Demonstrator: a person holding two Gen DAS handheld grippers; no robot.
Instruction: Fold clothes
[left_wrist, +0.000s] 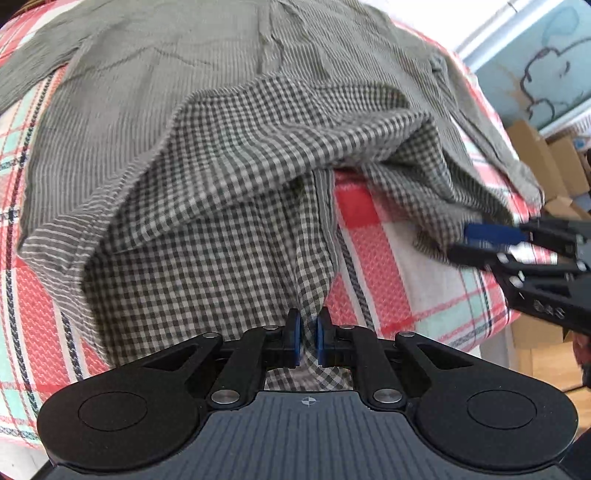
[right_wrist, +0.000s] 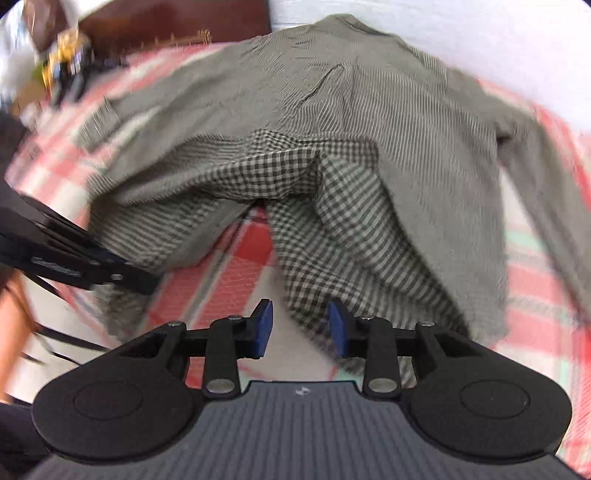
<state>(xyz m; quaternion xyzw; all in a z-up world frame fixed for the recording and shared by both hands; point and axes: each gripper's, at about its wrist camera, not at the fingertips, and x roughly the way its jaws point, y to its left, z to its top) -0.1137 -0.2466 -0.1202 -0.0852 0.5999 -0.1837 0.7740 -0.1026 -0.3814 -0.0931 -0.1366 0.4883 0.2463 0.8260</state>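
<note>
Between the left fingers (left_wrist: 295, 334), the shirt (left_wrist: 221, 177) hangs pinched.

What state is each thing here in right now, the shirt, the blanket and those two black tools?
Shirt: spread on the blanket, hem lifted, checked lining showing.
Blanket: flat beneath the shirt.
Left tool: shut on a fold of the hem.
Right tool: open, pads clear of the cloth, hem edge between them.
</note>
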